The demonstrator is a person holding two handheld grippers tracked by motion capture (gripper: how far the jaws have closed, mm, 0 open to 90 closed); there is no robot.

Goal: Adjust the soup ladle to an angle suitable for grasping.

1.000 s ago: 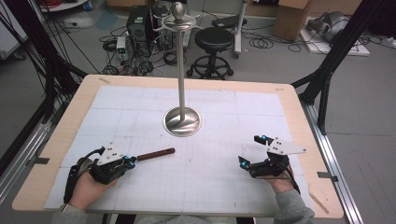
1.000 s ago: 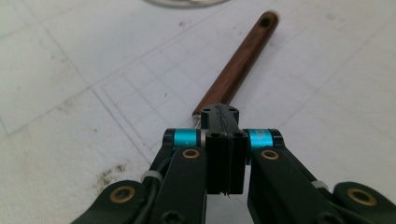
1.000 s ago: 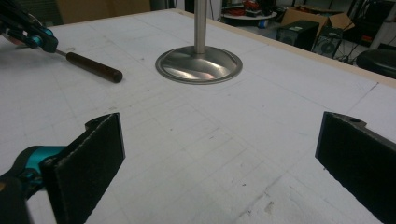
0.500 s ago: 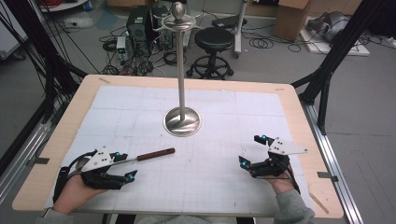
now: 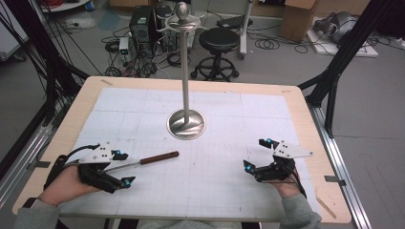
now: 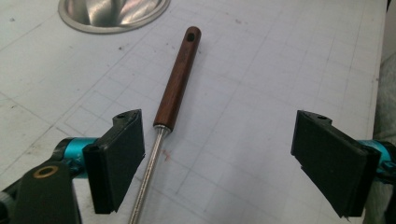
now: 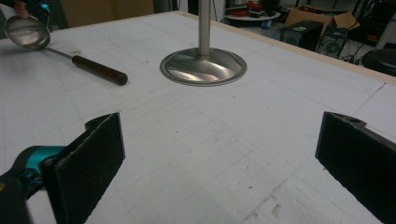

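My left gripper (image 6: 219,163) has just been opening its jaws: the pads stand wide and press on nothing, though the steel shaft of the ladle (image 6: 176,88) runs up between them, close beside the left pad (image 6: 119,158). I judge the tool released so that it rests on its own weight. The ladle lies flat on the white gridded mat (image 5: 229,124), its dark wooden handle (image 5: 159,157) pointing toward the stand's round steel base (image 5: 186,125); its bowl (image 7: 25,31) shows in the right gripper view, beside my left hand. My right gripper (image 5: 261,155) hovers with jaws spread and empty, well apart from the ladle, apparently idle while the left does the work. The hanging stand (image 5: 185,62) rises at mid-table, its top hooks bare, presumably where a ladle would hang by its handle hole (image 6: 191,35).
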